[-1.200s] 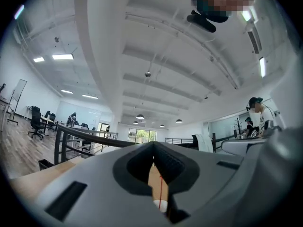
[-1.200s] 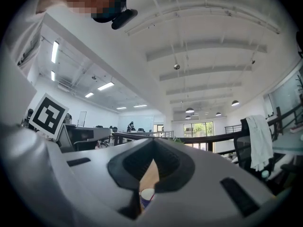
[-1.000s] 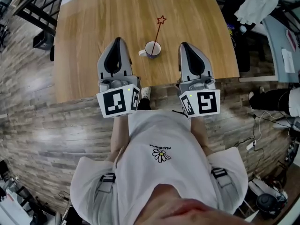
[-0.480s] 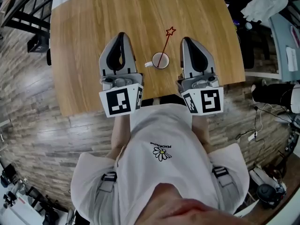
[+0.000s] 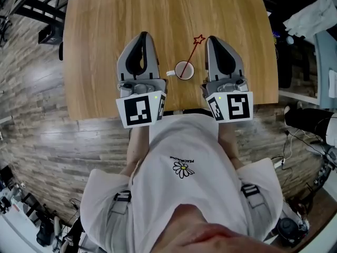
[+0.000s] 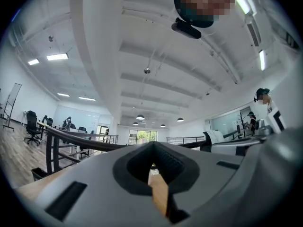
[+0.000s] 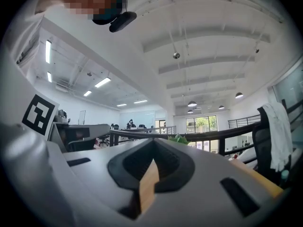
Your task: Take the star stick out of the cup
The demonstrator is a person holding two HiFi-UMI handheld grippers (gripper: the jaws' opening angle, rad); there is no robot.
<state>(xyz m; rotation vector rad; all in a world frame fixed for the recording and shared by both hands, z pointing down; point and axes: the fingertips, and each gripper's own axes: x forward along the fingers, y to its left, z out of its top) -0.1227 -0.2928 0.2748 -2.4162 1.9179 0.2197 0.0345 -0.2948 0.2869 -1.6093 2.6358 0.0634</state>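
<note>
Head view: the star stick (image 5: 190, 57), a thin red rod with an outlined red star on top, leans in the white cup (image 5: 184, 70) on the table (image 5: 100, 46), between the left gripper (image 5: 143, 36) and the right gripper (image 5: 213, 39). Left gripper view: the jaws are pressed together and hold nothing. Right gripper view: the same.
</note>
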